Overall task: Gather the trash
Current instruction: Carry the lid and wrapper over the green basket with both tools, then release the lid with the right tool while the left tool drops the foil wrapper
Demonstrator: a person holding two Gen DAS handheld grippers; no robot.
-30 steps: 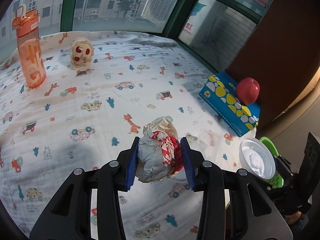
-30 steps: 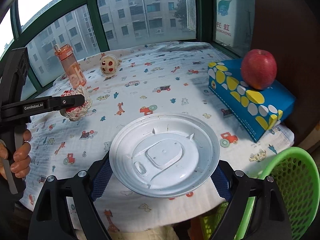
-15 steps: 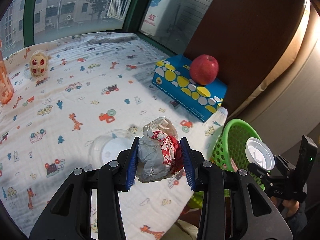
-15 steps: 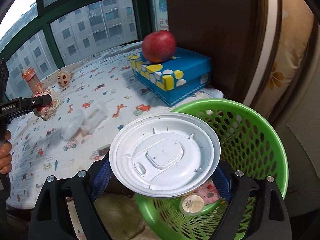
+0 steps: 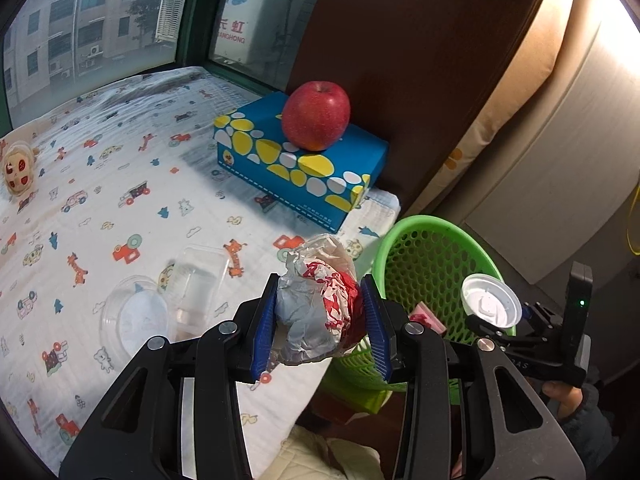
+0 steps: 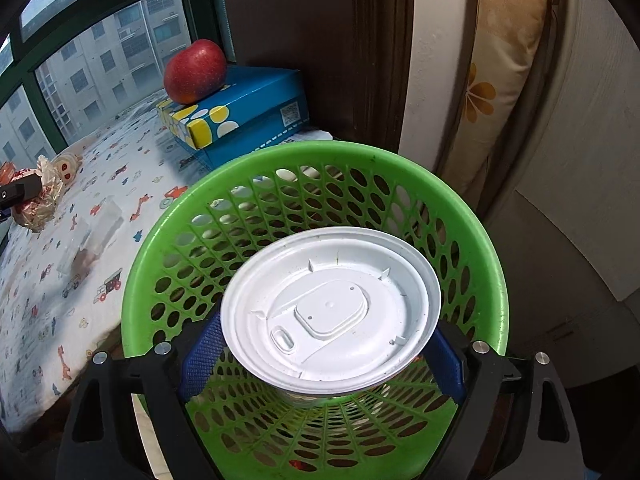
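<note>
Two tongs are loaded: the left tongs (image 5: pixel 320 322) pinch a crumpled paper wad (image 5: pixel 316 308) above the surface's edge; the right tongs (image 6: pixel 320 344) clamp a white lidded cup (image 6: pixel 330 310) over the perforated green basket (image 6: pixel 480 240).

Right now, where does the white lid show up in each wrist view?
Left wrist view: the white lid sits small at lower right, held in the right tongs beside the green basket.
Right wrist view: it fills the centre, over the basket's opening.
Shared landmark: the red apple on the blue box.
</note>
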